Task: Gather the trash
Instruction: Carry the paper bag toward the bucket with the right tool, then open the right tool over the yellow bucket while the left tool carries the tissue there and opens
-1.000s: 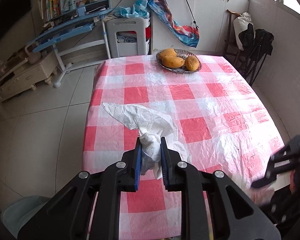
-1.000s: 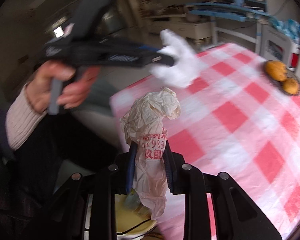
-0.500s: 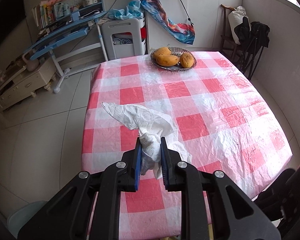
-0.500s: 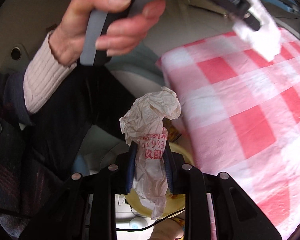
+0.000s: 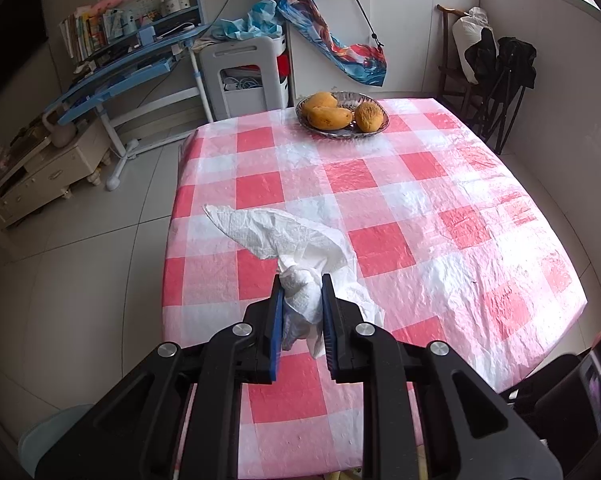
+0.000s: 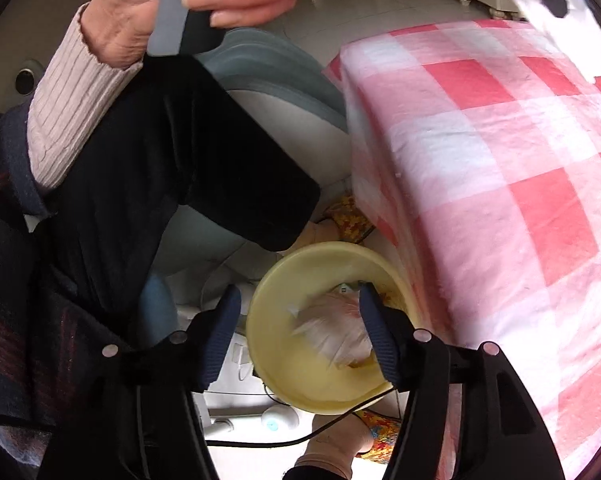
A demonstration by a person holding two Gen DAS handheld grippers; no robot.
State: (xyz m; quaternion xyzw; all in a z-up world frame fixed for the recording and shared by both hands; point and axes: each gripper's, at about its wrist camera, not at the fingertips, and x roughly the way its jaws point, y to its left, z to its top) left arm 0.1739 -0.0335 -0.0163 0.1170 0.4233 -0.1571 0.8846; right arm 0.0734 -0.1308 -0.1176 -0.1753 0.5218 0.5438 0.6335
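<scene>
Mangoes (image 5: 327, 116) (in dish (image 5: 376, 130)), checked tablecloth (image 5: 452, 216)

right tool (image 6: 300, 334): jaws just opened | crumpled wrapper (image 6: 336, 336): released, now in yellow bin (image 6: 284, 280)

Left wrist view looks down over the table (image 5: 440, 216) ahead. Right wrist view faces down at a bin (image 6: 284, 280) close below. Both show the table.

No lettering can be read anywhere in either view — the book spines (image 5: 86, 34) on the shelf at the upper left of the left wrist view are too small, and the crumpled wrapper (image 6: 336, 334) in the yellow bin (image 6: 300, 384) is blurred.
</scene>
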